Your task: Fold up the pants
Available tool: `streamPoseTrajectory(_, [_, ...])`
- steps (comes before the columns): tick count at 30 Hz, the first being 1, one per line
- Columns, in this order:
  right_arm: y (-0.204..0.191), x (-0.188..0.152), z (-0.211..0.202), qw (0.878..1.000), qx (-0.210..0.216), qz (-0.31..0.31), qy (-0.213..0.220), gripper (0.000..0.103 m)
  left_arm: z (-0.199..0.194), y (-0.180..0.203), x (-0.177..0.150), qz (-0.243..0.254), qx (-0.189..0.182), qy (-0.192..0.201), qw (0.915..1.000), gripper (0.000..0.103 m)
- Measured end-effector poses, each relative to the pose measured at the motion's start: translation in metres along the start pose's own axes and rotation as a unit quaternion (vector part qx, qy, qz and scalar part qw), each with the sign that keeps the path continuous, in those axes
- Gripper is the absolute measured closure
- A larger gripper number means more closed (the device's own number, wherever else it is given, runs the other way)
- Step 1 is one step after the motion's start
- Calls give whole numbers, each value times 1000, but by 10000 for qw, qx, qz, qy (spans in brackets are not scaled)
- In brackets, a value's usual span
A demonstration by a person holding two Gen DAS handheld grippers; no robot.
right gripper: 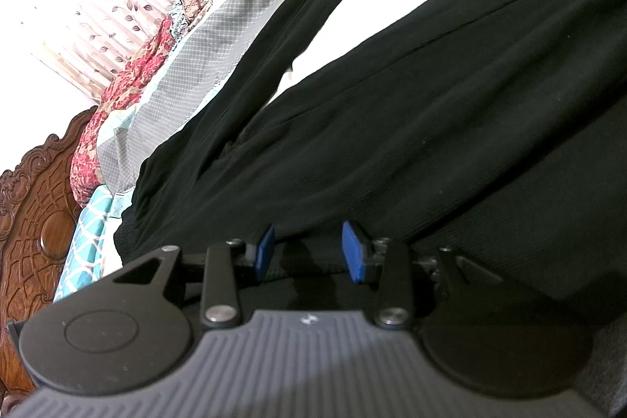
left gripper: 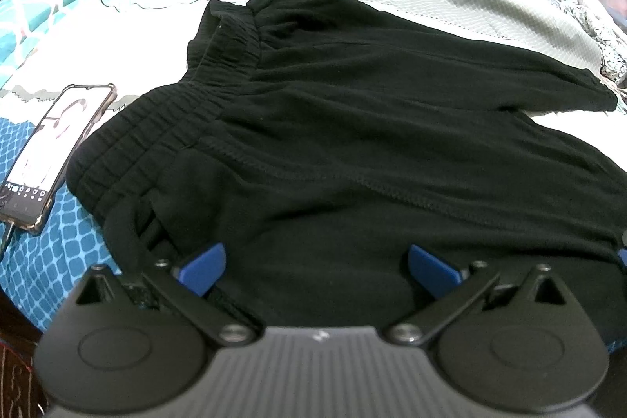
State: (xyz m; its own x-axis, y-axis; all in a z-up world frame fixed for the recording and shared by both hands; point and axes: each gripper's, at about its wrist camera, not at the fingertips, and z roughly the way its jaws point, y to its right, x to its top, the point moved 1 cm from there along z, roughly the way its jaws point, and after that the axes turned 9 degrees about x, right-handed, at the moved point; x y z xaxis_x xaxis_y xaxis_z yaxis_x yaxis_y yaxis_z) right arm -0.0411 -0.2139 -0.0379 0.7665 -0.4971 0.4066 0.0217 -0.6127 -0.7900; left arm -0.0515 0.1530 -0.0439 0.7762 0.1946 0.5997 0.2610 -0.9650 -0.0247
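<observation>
Across the bed's white sheet with its grey and teal patterned borders (left gripper: pixel 164 38), a pair of black, soft knit pants with a gathered elastic waistband (left gripper: pixel 352 143) lies spread out, the waistband toward the left and the two legs running off to the right with a wedge of sheet showing between them. Just beside the waistband a smartphone in a clear case (left gripper: pixel 51 151) rests face up with its screen lit, a cable trailing from its lower end. Beyond the bed's far end stands a carved dark wooden headboard (right gripper: pixel 35 206).

Near the waist end the left gripper (left gripper: pixel 313 269) hovers with its blue pads wide apart, nothing between them. Over the nearer leg the right gripper (right gripper: pixel 309 249) holds its blue pads partly apart, and no cloth sits between them either; dark fabric lies just beyond.

That cloth looks light, limp and a little stretchy, so it will likely sag and drag rather than hold a shape. I would pinch the thick ribbed waistband and a leg seam or cuff, where layers bunch, and lift both ends together.
</observation>
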Motion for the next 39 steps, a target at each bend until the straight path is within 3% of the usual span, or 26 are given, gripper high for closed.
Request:
streamPoseTrajectory(16, [0,-1,0,10000,1,-1,5,62,-1,0,0,-36,-4,-3,10000,0])
streamPoseTrajectory(33, [-1,-1,0,10000,-12,-7,0,62,0,8,0,279,197,-3,9994,0])
streamPoseTrajectory(39, [-5,4,1,9998,-64,-106,-185,62,-20,-9,16,53,-164,164,9997,0])
